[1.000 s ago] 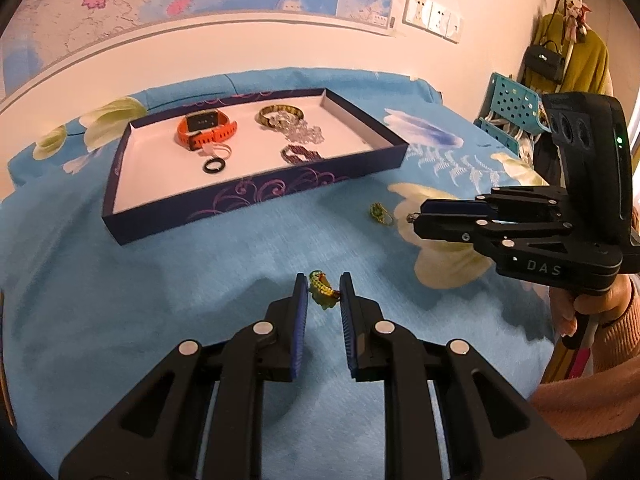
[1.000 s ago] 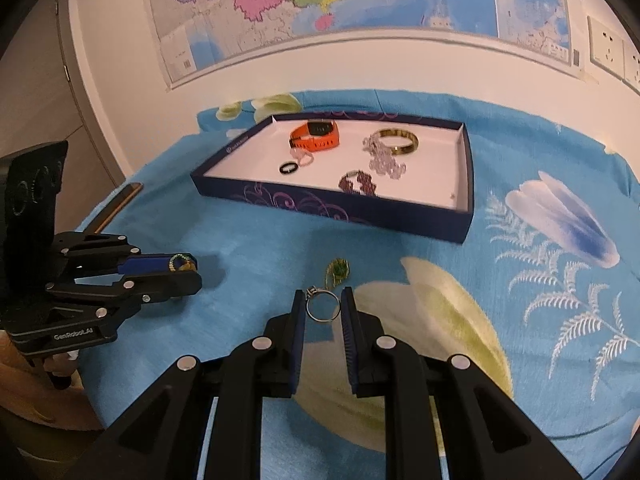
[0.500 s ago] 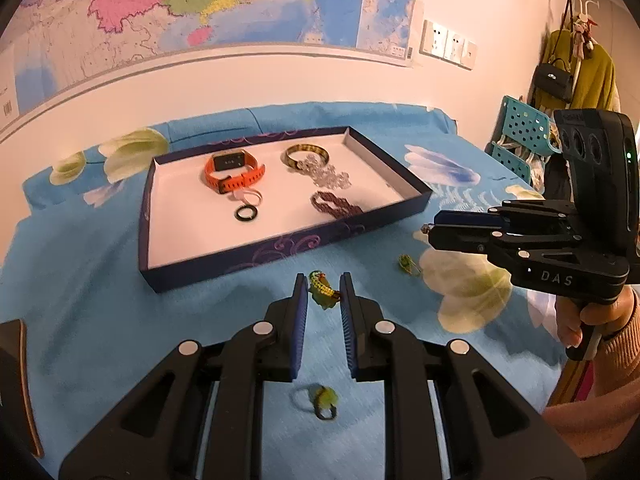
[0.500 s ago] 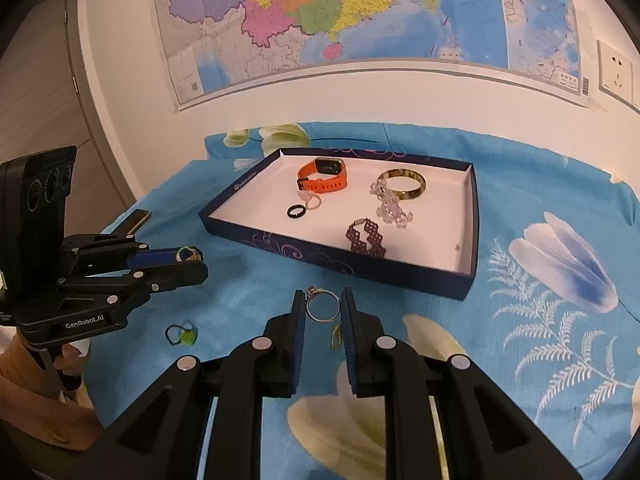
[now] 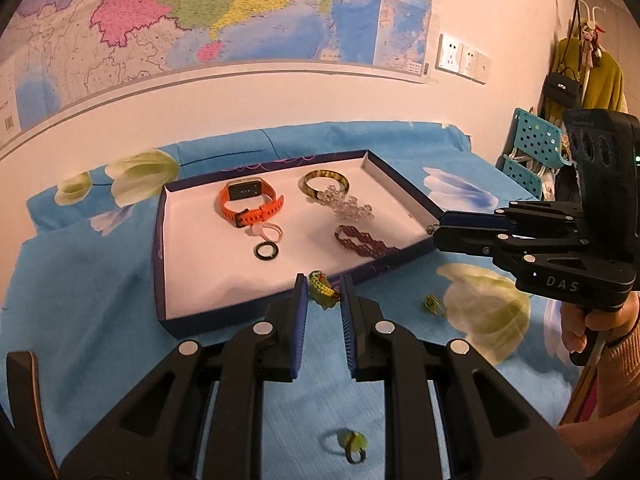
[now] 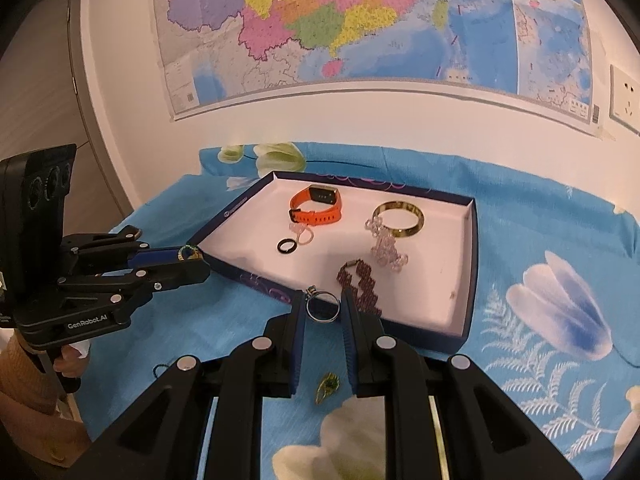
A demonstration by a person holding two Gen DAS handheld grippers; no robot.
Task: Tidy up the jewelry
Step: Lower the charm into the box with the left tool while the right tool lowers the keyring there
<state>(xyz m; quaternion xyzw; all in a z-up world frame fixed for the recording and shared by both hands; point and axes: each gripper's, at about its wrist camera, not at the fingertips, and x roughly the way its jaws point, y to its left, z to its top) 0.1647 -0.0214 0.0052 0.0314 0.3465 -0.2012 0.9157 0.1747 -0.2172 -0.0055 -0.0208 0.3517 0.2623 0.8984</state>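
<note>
Left hand-held gripper [image 5: 323, 294] clamped on a green-and-yellow beaded ring [image 5: 322, 290]; right hand-held gripper [image 6: 323, 306] clamped on a thin silver ring [image 6: 321, 308]. Both held above the near rim of the navy tray [image 6: 470, 264]. Blue floral cloth [image 6: 552, 248] beneath; wall map [image 6: 360, 20] behind.

Green-yellow trinket [image 5: 323, 289] in left gripper [image 5: 323, 294]: type unclear, partly behind pads. Green piece [image 6: 327, 387] on blue cloth [image 6: 240, 320]: blurred. Second ring [image 6: 162, 367]: mostly hidden behind right gripper [image 6: 322, 307] arm.
</note>
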